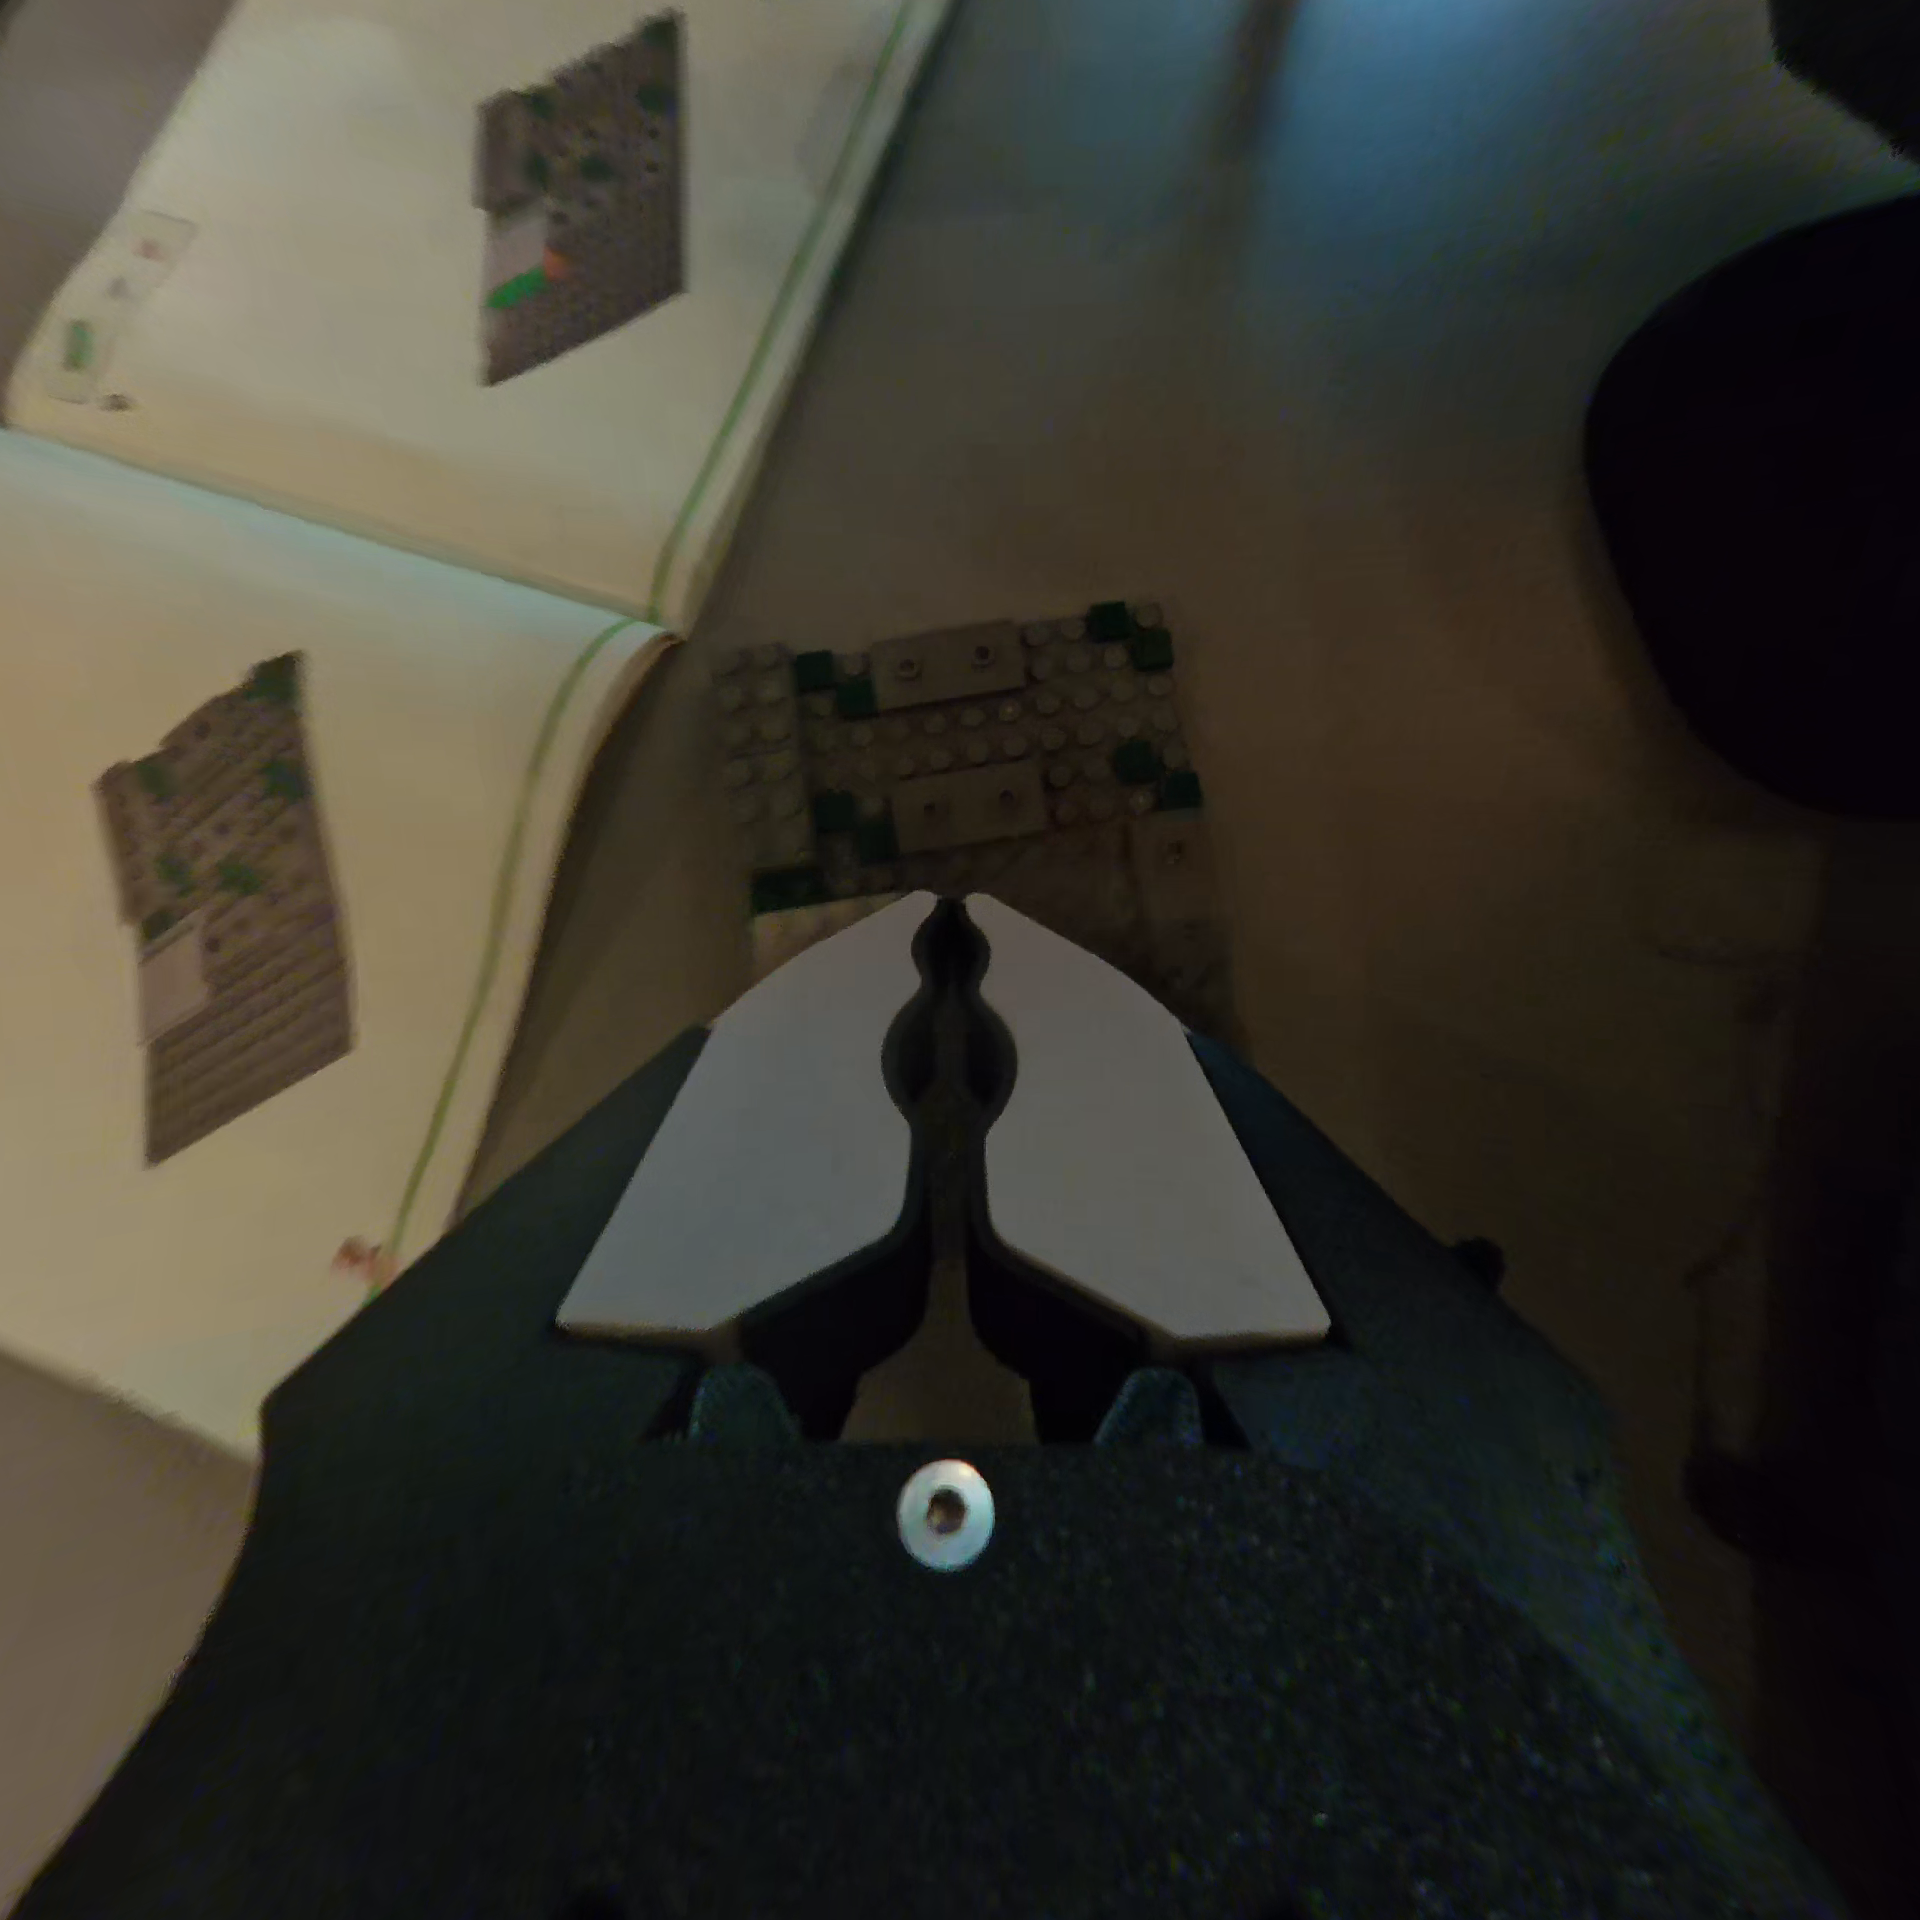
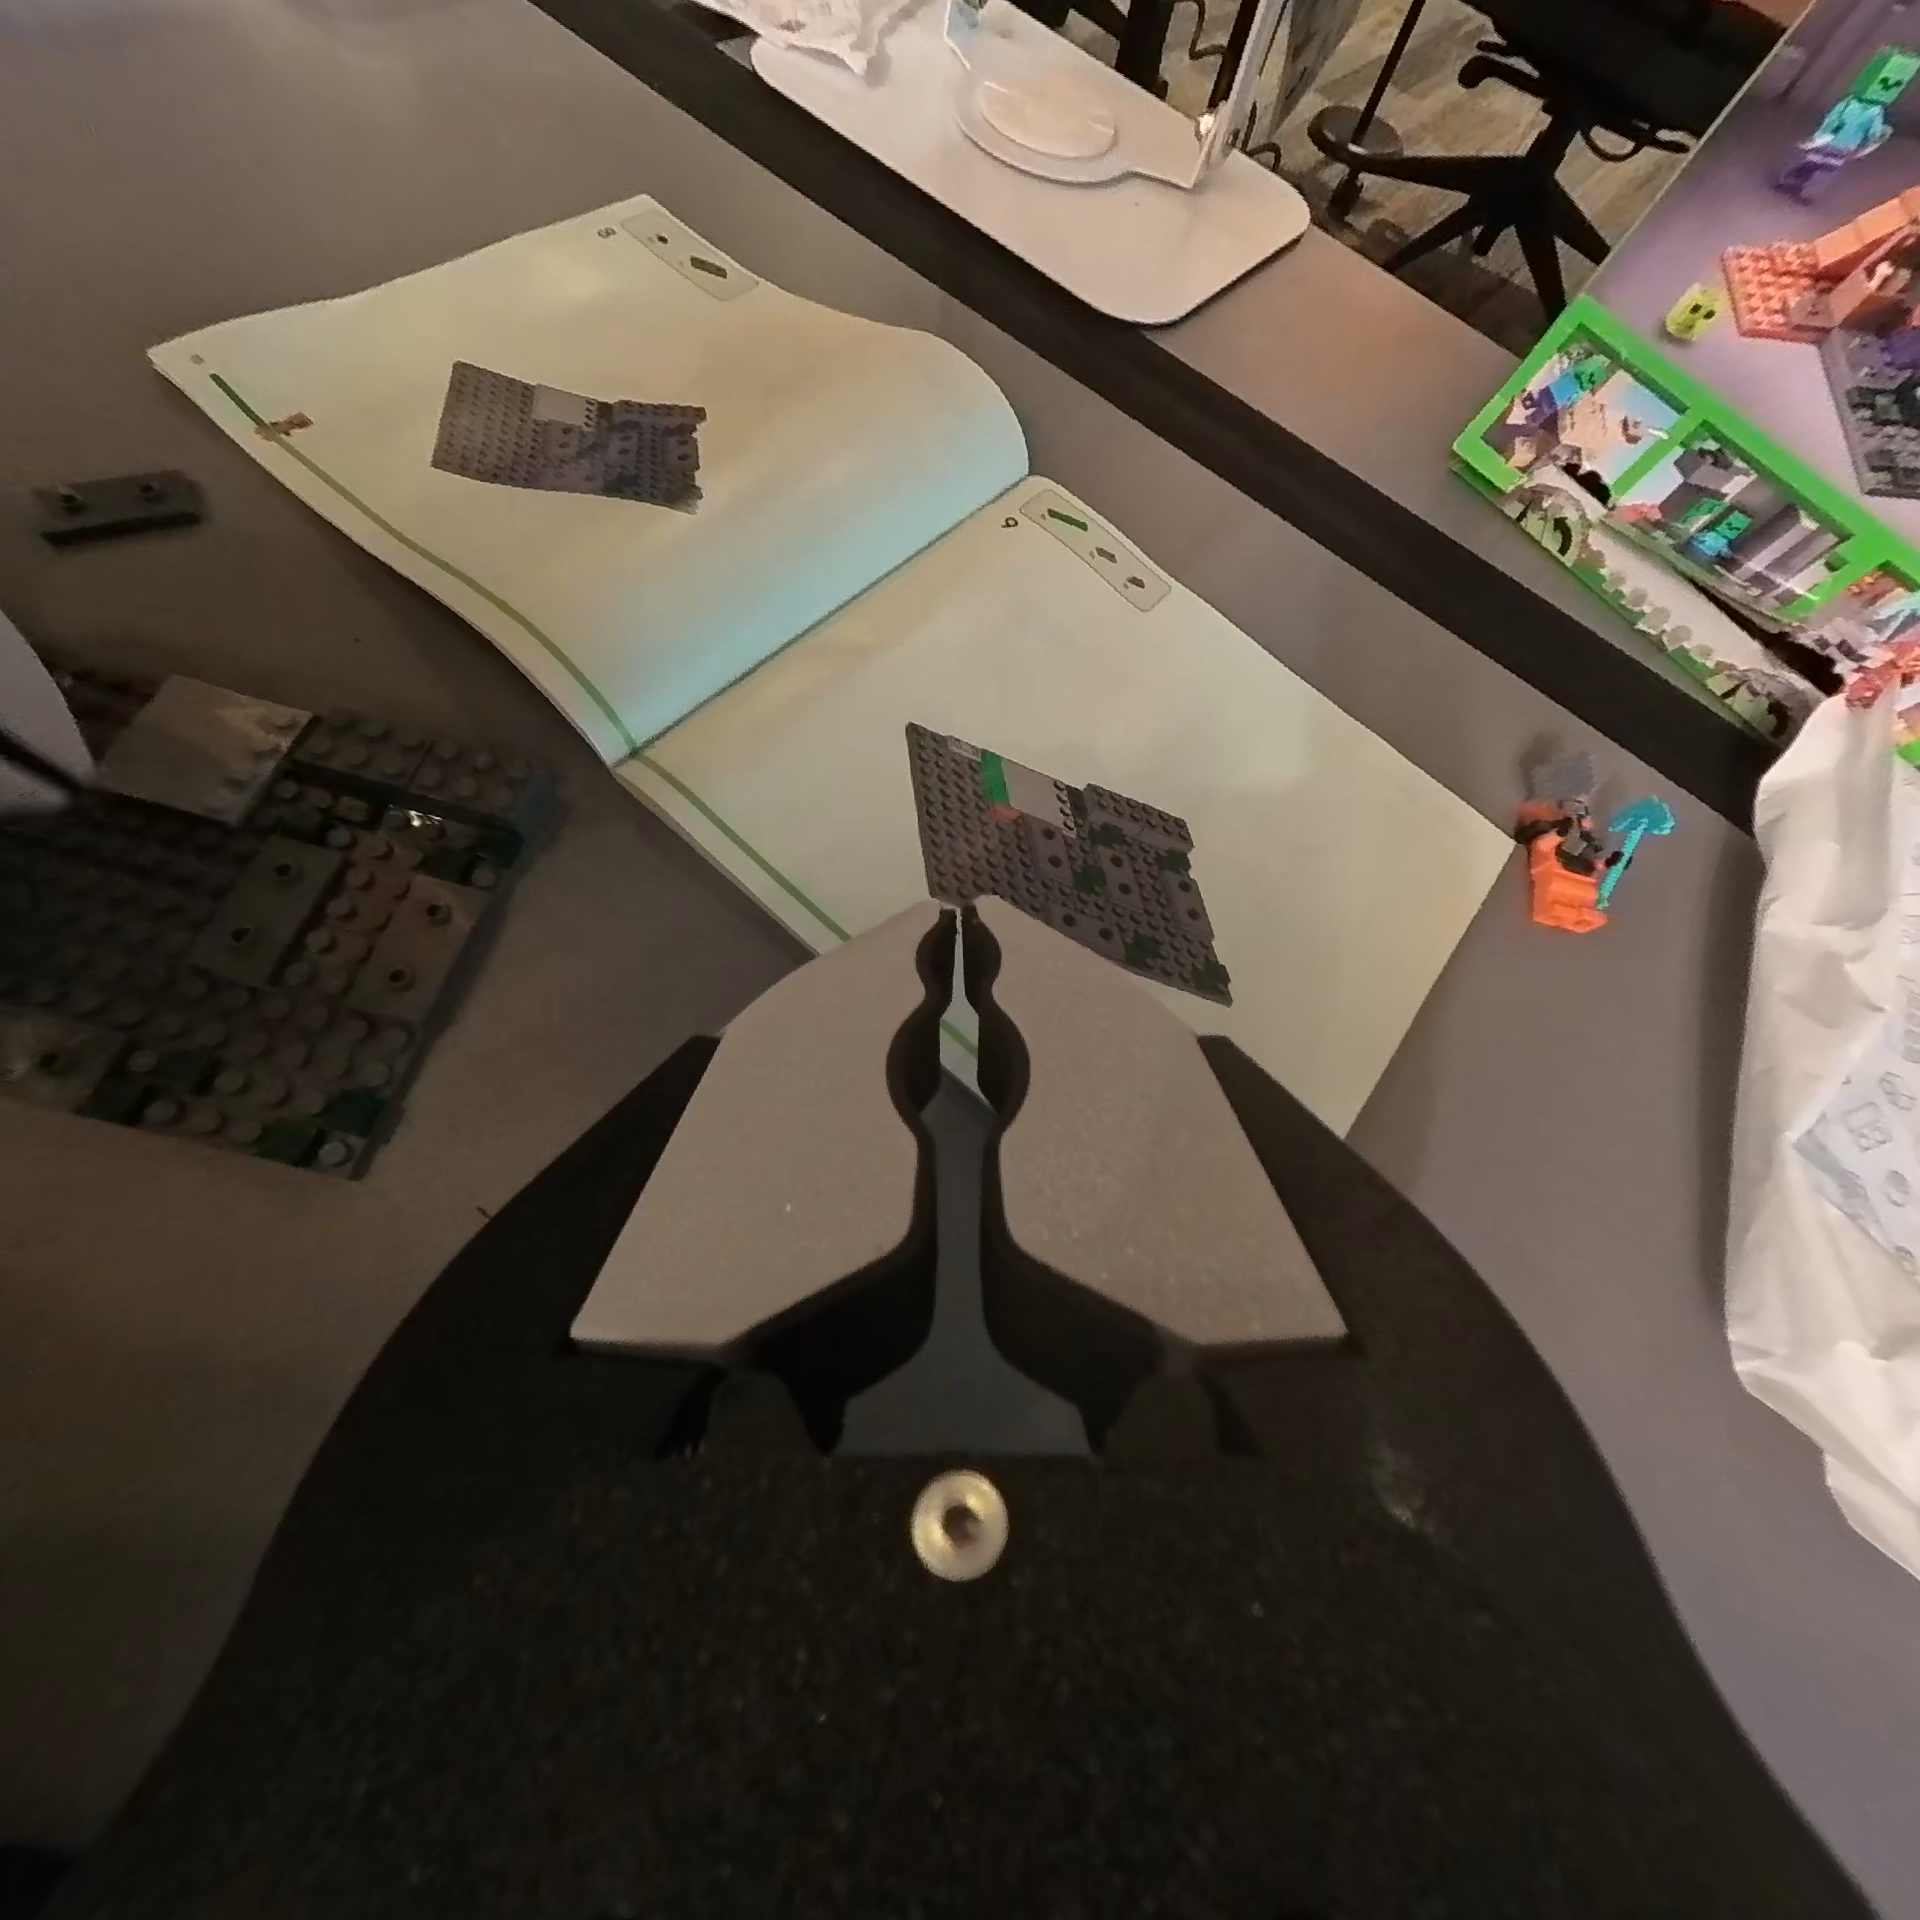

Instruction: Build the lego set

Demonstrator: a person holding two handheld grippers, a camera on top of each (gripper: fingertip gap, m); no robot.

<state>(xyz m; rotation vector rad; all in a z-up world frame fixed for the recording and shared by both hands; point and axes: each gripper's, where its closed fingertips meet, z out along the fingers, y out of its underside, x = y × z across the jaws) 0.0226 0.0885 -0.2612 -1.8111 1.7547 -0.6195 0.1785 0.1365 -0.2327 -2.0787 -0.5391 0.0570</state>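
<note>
The grey Lego baseplate build (image 1: 956,758), with dark green studs and two smooth grey tiles, lies on the table in the left wrist view. My left gripper (image 1: 951,906) is shut and empty, with its tips at the build's near edge. I cannot tell whether they touch it. The build also shows at the left of the right wrist view (image 2: 260,914). My right gripper (image 2: 956,920) is shut and empty, above the open instruction booklet (image 2: 727,582), to the right of the build.
The booklet (image 1: 260,727) lies left of the build. A loose grey plate (image 2: 120,516) lies at the far left. An orange minifigure (image 2: 1569,862), the set's box (image 2: 1662,499) and a white plastic bag (image 2: 1849,1039) are at the right. A white stand base (image 2: 1091,177) is behind. The grippers' ends are close to 15 centimetres from one another.
</note>
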